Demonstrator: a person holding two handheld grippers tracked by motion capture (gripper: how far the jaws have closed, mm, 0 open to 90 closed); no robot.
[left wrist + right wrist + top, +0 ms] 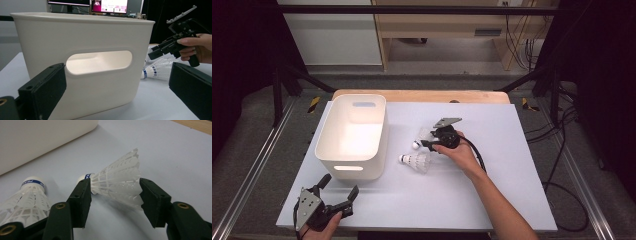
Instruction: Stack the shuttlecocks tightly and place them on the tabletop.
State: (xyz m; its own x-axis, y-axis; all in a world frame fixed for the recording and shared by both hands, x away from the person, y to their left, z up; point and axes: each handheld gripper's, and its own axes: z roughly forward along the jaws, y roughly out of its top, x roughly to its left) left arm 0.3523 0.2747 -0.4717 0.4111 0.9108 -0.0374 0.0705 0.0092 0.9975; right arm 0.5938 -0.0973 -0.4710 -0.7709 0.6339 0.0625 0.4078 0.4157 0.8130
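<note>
Right between the right gripper's (pixel 115 195) jaws lies a white plastic shuttlecock (pixel 117 182), its skirt spanning the gap and its blue-banded cork pointing away past the left-hand pad. Both pads sit against the skirt's sides, so the jaws are grasping the shuttlecock, which rests on the desk. Seen from the high view, the right gripper (pixel 426 141) reaches toward the middle of the desk (pixel 492 200) with this shuttlecock (pixel 422 137) at its tips, the person's right hand (pixel 459 155) wrapped round the handle and a black cable looping off behind it.

Just beside it, nearer the person, lies a second shuttlecock (pixel 414 161), cork end toward the bin; in the right gripper view it (pixel 27 197) shows at lower left, close to the jaw but apart from the held one.

To the left stands a white plastic bin (pixel 352 132), upright, with a slot handle in its near wall. The left gripper (pixel 339 187) hovers just in front of that wall at the desk's near left corner, its jaws released and spread wide with nothing between them. In the left gripper view, the bin (pixel 82 50) stands close ahead and the right gripper (pixel 160 51) shows beyond it over the shuttlecocks.
</note>
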